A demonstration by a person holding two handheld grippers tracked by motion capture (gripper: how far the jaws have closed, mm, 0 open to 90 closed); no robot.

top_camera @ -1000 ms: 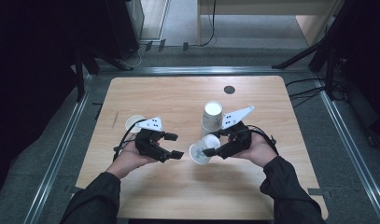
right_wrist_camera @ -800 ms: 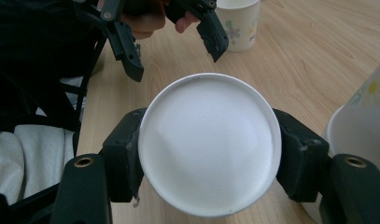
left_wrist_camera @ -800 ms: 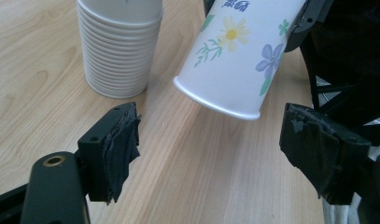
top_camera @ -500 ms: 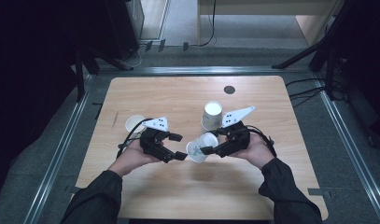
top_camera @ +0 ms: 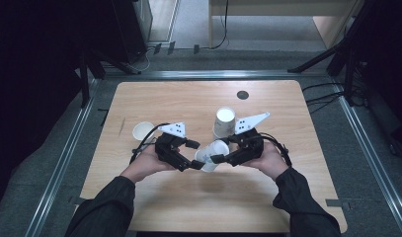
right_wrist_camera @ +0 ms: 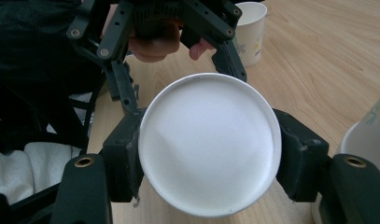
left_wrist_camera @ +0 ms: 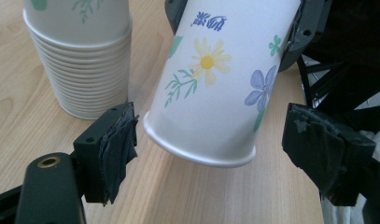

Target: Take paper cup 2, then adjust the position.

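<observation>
Clamping a flowered paper cup (right_wrist_camera: 209,144) near its base, the right claw (top_camera: 219,159) holds it on its side above the tabletop (top_camera: 267,197), mouth aimed at the left claw (top_camera: 194,165). In the right gripper view both pads press the cup wall w/ the white base facing the camera. Left claw's jaws have just been opening; in the left gripper view they stand either side of the cup's rim end w/ a gap each side, so nothing is gripped there.

Farther out: a stack of cups (top_camera: 223,122), upside down, sits just behind the right hand (top_camera: 267,160), and a single upright cup (top_camera: 142,131) stands beyond the left hand (top_camera: 148,162).

Step in hand looks like a handover or re-grip of one cup betw. the two claws, not yet done. Next move prob. needs the left claw to close gently on the rim end, light enough not to crush the paper, before the right claw lets go; rim is thin and may buckle.
</observation>
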